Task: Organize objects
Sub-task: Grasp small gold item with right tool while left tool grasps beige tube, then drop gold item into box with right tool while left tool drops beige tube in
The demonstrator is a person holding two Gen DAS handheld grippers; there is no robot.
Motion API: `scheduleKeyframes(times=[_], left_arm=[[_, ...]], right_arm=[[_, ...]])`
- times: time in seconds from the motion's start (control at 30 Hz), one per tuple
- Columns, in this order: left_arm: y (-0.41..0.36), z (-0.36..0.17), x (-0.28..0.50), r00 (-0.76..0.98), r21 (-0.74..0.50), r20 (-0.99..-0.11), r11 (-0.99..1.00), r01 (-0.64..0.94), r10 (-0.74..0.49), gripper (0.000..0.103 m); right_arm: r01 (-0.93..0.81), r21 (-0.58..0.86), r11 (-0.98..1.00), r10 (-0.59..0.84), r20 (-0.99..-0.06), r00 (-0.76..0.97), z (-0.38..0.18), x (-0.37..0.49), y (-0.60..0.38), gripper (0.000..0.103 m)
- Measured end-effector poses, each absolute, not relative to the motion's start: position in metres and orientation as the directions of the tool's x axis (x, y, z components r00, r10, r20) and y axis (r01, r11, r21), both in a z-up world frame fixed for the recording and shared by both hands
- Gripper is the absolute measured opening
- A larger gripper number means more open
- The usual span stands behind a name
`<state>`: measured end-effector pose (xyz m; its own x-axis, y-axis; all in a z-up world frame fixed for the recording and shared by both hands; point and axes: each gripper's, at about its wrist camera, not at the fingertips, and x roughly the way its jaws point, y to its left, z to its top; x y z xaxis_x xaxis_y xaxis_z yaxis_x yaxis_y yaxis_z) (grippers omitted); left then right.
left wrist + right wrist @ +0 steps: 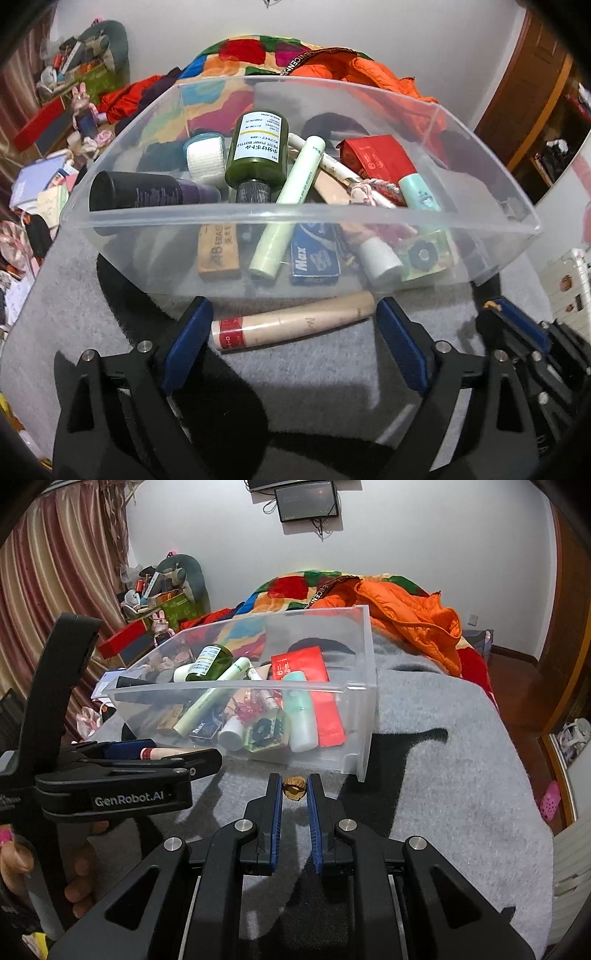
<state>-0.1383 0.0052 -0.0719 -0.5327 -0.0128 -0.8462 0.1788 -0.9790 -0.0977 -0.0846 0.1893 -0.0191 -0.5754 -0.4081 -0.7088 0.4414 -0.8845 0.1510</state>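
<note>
A clear plastic bin (295, 215) (364, 686) stands on the grey blanket (314, 354), filled with several items: a green pump bottle (258, 147), a pale green tube (291, 206), a red box (376, 155), a blue Max box (314, 262). In front of it a beige tube with a red band (291, 323) (166, 753) lies on the blanket between the fingers of my left gripper (292, 302) (181, 753), which is open wide. My right gripper (294, 781) (495, 306) is shut on a small brown walnut (294, 788) near the bin's front right corner.
An orange jacket (406, 624) and a colourful quilt (236, 55) are heaped behind the bin. Clutter, a red box (122, 637) and curtains (55, 572) fill the left side. A hand (77, 886) grips the left gripper's handle. The blanket (443, 757) stretches to the right.
</note>
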Motion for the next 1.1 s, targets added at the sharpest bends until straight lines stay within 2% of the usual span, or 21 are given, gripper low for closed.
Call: scheduleKeyframes(times=[0.07, 0.5, 1.1], left_arm=[[0.006, -0.072, -0.136, -0.539, -0.077, -0.841, -0.979, 0.187, -0.037, 0.084], [0.005, -0.062, -0.101, -0.588, -0.103, -0.809, -0.989, 0.104, 0.023, 0.084], [-0.001, 0.016, -0.082, -0.764, -0.083, -0.640, -0.996, -0.035, 0.080, 0.084]], right_arm=[[0.438, 0.159, -0.885, -0.411, -0.711, -0.571, -0.020, -0.085, 0.190, 0.012], [0.460, 0.141, -0.877, -0.421, -0.687, -0.592, -0.007, -0.079, 0.187, 0.012], [0.469, 0.084, -0.879, -0.418, -0.608, -0.675, 0.042, -0.085, 0.176, 0.012]])
